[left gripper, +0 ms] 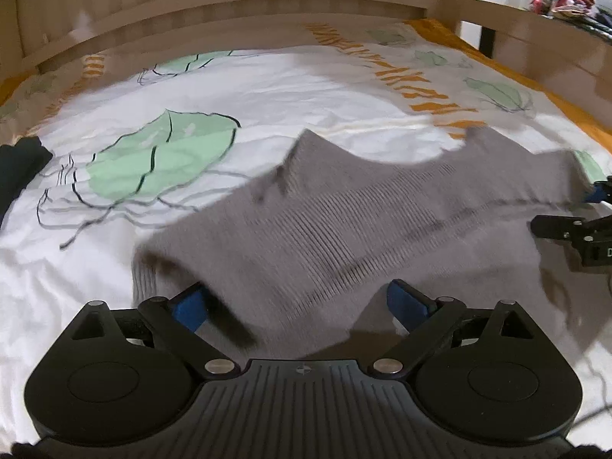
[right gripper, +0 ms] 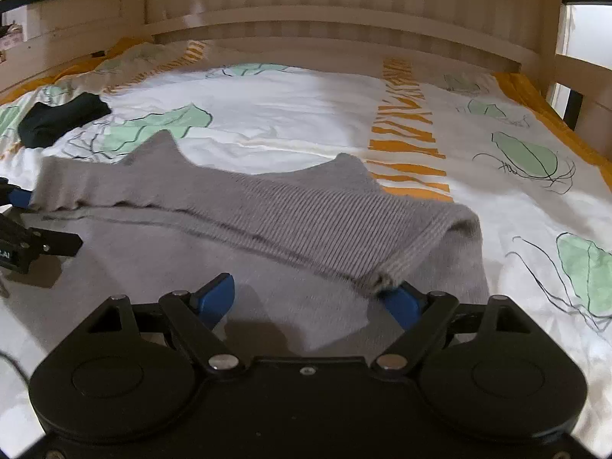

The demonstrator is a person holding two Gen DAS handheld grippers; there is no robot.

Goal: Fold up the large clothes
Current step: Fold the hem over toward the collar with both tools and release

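- Both claws stand wide apart and grip nothing. The left claw (left gripper: 294, 306) has the grey sweater (left gripper: 363, 222) lying loose between its blue pads (left gripper: 189, 306). The right claw (right gripper: 306, 298) has the sweater's ribbed corner resting against its right pad (right gripper: 401, 302), with no pinch on it.
- The sweater lies across the middle of the bed (left gripper: 267, 95), nearer its near edge than the headboard (left gripper: 229, 4). One layer is folded over another, with a ribbed band running across.
- My judgement: this is a release after a fold, and you need a fresh grip for the next one.
- To do it well, lift each claw clear of the knit before you travel, so that a pad does not drag the top layer and undo the fold.
- Pick matching corners at the sweater's two ends. Close fully on both layers, then carry both ends level.
- The two peaks of knit toward the headboard look uneven. Smooth them flat first.
- A dark garment (right gripper: 61, 118) sits near the bed's left edge, well apart from the sweater. Keep the fold away from it.
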